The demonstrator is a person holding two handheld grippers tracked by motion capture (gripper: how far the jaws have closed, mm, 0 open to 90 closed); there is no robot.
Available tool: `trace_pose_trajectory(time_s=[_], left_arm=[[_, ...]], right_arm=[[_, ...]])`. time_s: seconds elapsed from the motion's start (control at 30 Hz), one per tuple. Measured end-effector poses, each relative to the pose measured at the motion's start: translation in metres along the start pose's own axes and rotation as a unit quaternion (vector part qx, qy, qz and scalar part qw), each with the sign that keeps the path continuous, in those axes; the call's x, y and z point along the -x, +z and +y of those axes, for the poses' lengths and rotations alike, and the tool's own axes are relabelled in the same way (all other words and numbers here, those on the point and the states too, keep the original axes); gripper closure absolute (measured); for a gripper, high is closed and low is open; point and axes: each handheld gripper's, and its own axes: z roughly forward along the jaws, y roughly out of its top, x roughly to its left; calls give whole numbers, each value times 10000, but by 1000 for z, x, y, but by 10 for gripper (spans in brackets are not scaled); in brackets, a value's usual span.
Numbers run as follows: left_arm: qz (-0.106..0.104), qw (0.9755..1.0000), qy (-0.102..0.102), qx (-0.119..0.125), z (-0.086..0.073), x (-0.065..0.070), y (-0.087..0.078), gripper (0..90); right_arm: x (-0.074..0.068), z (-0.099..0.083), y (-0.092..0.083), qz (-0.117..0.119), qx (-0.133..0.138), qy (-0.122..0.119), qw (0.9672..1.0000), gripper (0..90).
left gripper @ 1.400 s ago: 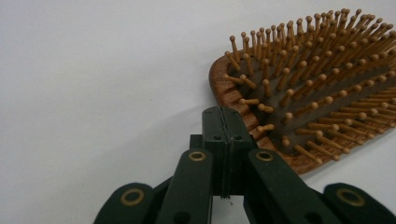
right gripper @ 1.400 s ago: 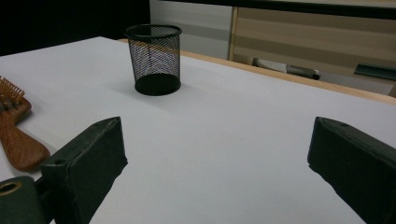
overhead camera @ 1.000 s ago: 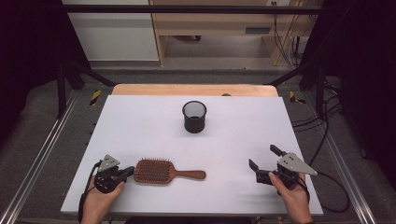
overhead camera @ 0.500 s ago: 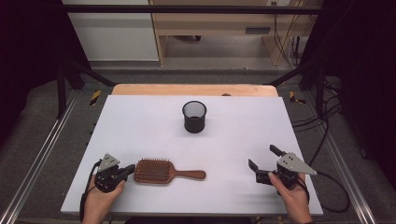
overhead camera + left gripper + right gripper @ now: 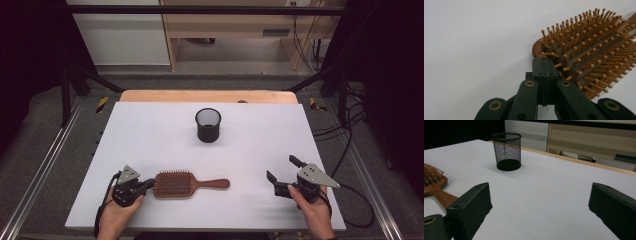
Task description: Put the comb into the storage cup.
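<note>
A wooden paddle hairbrush (image 5: 185, 184) lies bristles up near the table's front edge, its handle pointing right. My left gripper (image 5: 146, 185) rests at the rounded end of the brush head, jaws pressed together with nothing between them. In the left gripper view the shut tips (image 5: 544, 67) sit right against the brush head (image 5: 594, 55); whether they touch it is unclear. My right gripper (image 5: 281, 168) stands open at the front right, well apart from the handle. In the right gripper view its wide-spread jaws (image 5: 539, 195) frame bare table, with the brush (image 5: 434, 182) at the left edge.
A black wire-mesh cup (image 5: 208, 125) stands upright and empty at the centre back of the white table (image 5: 150, 135), also seen in the right gripper view (image 5: 507, 151). A wooden strip (image 5: 207, 96) borders the far edge. Cables (image 5: 350, 150) trail right of the table.
</note>
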Motion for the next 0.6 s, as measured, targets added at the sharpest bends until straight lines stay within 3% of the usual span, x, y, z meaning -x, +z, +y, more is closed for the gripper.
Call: trace_pose_trajectory(time_s=[0.6], left_arm=[[-326,9994,115,-16,34,40,48,900]], right_arm=[[-2,1,-3,-22,-33,-65,10000,48]])
